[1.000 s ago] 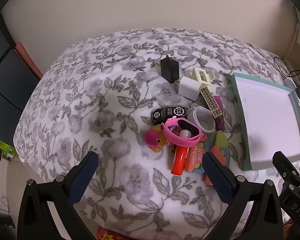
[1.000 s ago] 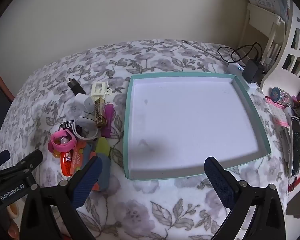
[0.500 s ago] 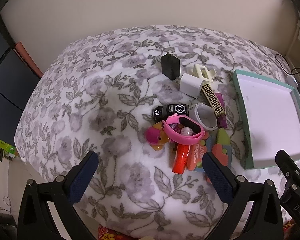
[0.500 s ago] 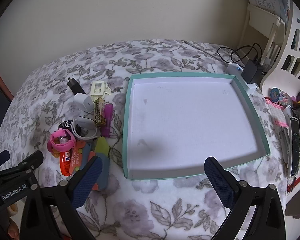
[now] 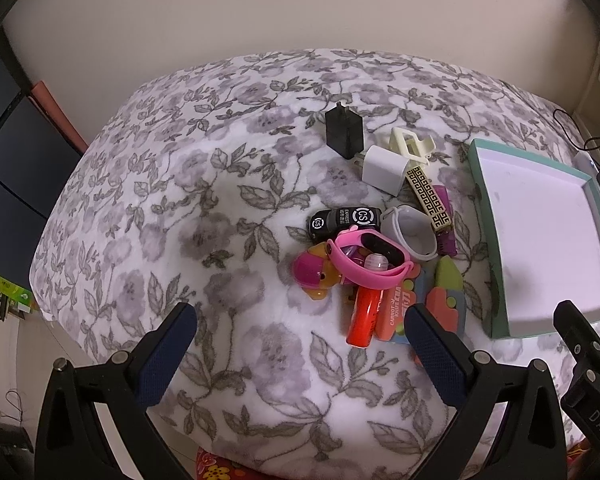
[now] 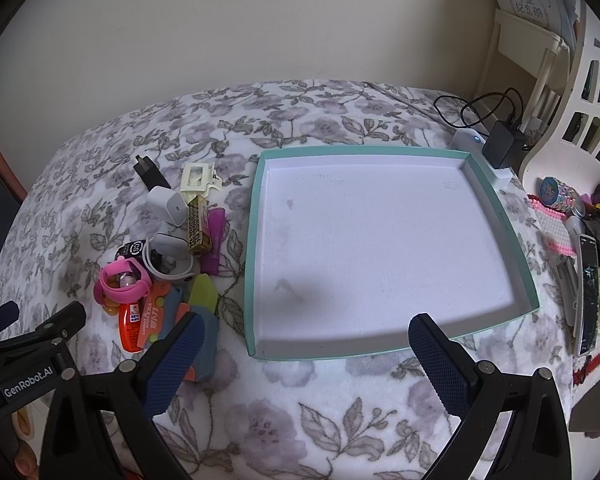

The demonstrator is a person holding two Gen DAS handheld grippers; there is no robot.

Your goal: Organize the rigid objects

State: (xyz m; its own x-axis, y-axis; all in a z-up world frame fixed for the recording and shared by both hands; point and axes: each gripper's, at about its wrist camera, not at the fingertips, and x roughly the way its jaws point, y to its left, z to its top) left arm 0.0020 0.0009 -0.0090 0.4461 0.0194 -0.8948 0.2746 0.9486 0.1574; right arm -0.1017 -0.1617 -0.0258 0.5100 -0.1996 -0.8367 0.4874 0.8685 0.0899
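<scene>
A heap of small rigid items lies on the flowered blanket point(image 5: 204, 216): a black charger point(image 5: 343, 133), a white charger point(image 5: 383, 169), a cream clip point(image 5: 412, 145), a gold-patterned bar point(image 5: 427, 200), a white band point(image 5: 409, 232), a black toy car point(image 5: 345, 220), a pink watch band point(image 5: 367, 261), an orange tube point(image 5: 365, 315). A teal-rimmed white tray point(image 6: 260, 240) lies empty to their right. My left gripper point(image 5: 300, 344) hovers open in front of the heap. My right gripper point(image 6: 306, 354) hovers open over the tray's near edge. Neither holds anything.
To the tray's right lie a black power adapter point(image 6: 503, 148) with its cable, a watch point(image 6: 560, 197), a remote point(image 6: 588, 292) and other clutter. White furniture point(image 6: 548, 52) stands at the far right. The blanket drops off at the left and near edges.
The left wrist view has pulled back and risen slightly, so the heap sits a little farther off. The right wrist view has barely shifted. Both grippers have stayed open.
</scene>
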